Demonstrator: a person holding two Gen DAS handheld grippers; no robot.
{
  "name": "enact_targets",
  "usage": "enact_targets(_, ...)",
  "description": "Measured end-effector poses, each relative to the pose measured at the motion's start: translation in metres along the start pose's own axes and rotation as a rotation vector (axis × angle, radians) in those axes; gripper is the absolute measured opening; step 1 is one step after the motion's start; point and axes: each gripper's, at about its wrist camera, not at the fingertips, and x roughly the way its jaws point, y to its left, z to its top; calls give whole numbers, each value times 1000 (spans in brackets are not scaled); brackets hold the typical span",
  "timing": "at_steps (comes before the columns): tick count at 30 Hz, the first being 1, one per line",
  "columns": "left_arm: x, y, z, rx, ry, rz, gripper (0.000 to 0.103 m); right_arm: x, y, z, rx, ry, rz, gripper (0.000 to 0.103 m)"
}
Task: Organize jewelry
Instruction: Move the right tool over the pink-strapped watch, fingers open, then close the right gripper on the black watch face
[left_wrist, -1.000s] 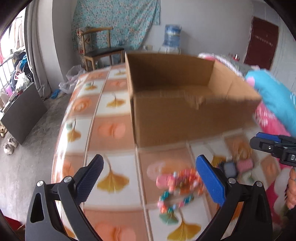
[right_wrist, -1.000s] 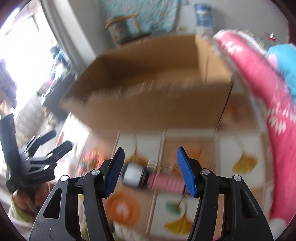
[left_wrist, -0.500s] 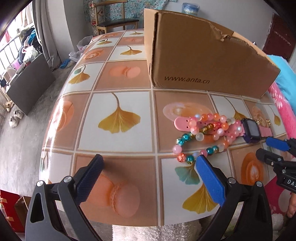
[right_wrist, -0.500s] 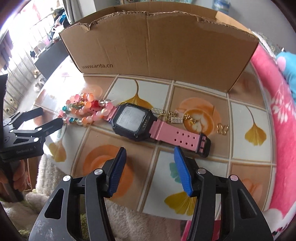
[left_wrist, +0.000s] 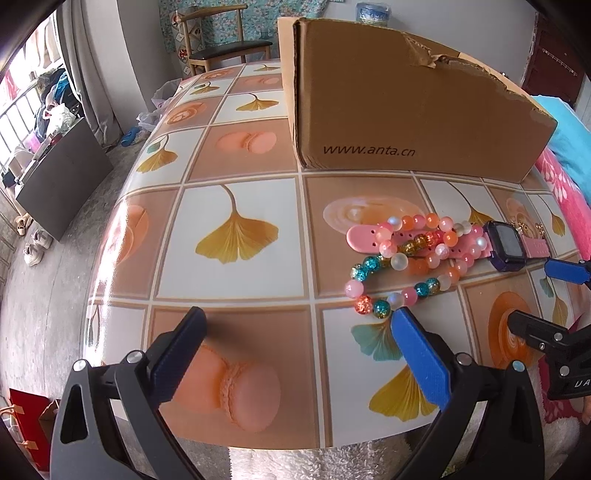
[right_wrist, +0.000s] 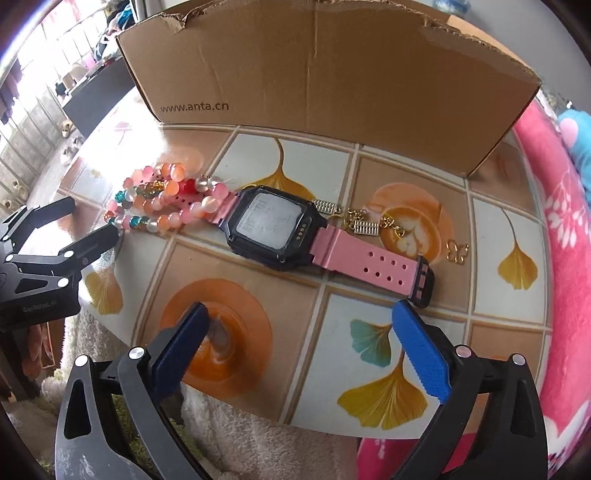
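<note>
Ginkgo-print tiled tablecloth (right_wrist: 436, 177), brown cardboard box (right_wrist: 332, 74) behind. Pink-strapped black smartwatch (right_wrist: 273, 225) lies just ahead of right gripper (right_wrist: 299, 321), jaws just spread wide, empty. Left gripper (left_wrist: 295, 328) spread too, multicoloured bead bracelets (left_wrist: 406, 258) at its right fingertip.

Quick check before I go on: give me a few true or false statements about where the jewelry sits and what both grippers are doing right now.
1. The watch lies on the table in front of the cardboard box. True.
2. The bead bracelets are inside the box. False: they lie on the table, over the watch's strap end.
3. The right gripper is open and holds nothing. True; its jaws have just been opening.
4. The left gripper grips a bracelet. False: it is open, with the beads just beyond one fingertip.
5. A gold chain lies beside the watch. True.
</note>
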Motion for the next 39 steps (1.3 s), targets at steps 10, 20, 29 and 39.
enact_targets(10,-3,-1,-2,19,-14,-13,99,-2,-7,-10,-6,-14,5,95)
enact_targets(20,-4,4,-7,32,-67,-44,99,-41,-17,-11,64,-70,83,94)
enact_targets(29,-32,20,-11,-18,-196,-171,92,-51,3,4,37,-139,173,72)
enact_targets(39,-53,-19,-12,169,-280,-216,78,-48,-1,6,-4,-133,105,54)
